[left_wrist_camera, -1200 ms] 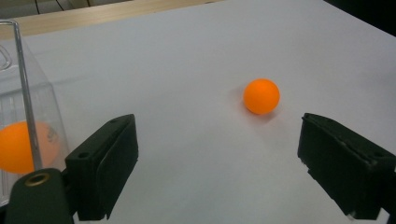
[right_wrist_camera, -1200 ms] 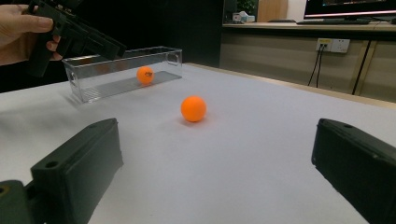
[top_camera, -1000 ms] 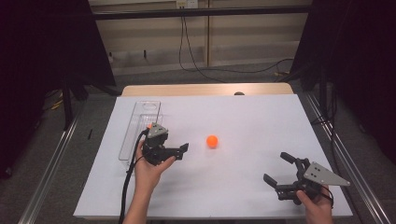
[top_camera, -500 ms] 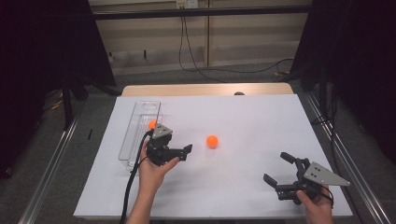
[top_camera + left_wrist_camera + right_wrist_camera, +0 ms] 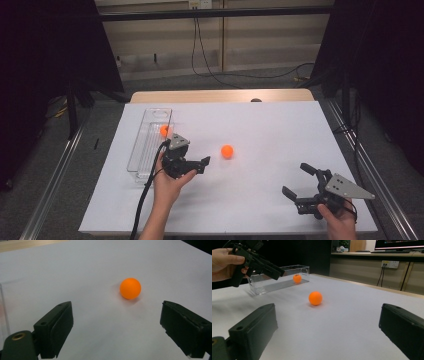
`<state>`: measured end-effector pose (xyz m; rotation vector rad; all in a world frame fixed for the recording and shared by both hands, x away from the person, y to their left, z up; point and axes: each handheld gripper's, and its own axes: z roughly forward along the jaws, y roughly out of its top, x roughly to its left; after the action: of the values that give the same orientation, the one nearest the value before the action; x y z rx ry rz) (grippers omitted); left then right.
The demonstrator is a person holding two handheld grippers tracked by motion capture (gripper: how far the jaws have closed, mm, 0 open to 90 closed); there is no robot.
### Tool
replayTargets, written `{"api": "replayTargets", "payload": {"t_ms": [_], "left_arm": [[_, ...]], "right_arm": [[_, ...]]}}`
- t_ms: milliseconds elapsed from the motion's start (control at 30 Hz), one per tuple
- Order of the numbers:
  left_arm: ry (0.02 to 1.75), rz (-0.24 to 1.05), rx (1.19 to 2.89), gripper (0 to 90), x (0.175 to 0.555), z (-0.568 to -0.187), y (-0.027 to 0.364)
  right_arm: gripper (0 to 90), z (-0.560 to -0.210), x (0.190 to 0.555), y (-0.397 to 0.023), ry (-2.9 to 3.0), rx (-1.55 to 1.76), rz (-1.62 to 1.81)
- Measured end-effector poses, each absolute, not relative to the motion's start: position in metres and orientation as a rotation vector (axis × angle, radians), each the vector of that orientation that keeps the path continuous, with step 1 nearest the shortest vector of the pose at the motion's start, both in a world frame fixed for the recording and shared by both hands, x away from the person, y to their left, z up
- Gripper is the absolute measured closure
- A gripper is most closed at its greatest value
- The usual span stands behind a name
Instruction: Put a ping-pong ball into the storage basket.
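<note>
Left gripper (image 5: 196, 165) is held just above the white surface (image 5: 260, 130), its fingers (image 5: 53, 331) released and spread wide with nothing between them. It points toward the loose orange ball (image 5: 227, 151), which lies free on the surface at about the gripper's 2 o'clock in the high view, near but not touching. A second orange ball (image 5: 164, 130) already rests inside the clear tray (image 5: 142, 150), toward its far end, at about 11 o'clock from the left gripper. Right gripper (image 5: 306, 190) sits low at the surface's 5 o'clock corner, well apart from both balls, fingers (image 5: 253, 332) likewise released and empty.

Judged risks:
- The ball is round and light (nothing chocks it). A finger touching it off-centre would likely send it rolling across the surface, possibly off an edge.
- In the left gripper view the ball sits right of the midline between the fingers; closing from this line could pinch one side and squirt it out.
- On the carry, the tray's wall stands upright beside the left hand; clipping it could shift the tray or disturb the ball inside.
- Releasing from too high may let the ball bounce out.
</note>
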<state>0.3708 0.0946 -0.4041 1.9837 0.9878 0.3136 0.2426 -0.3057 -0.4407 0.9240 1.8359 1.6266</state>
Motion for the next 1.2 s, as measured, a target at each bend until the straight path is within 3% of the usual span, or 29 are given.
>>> {"api": "replayTargets", "payload": {"t_ms": [1200], "left_arm": [[0.972, 0.307, 1.997, 11.6, 0.376, -0.42, 0.066]], "right_arm": [[1.1, -0.441, 0.243, -0.306, 1.833, 0.928, 1.623]]}}
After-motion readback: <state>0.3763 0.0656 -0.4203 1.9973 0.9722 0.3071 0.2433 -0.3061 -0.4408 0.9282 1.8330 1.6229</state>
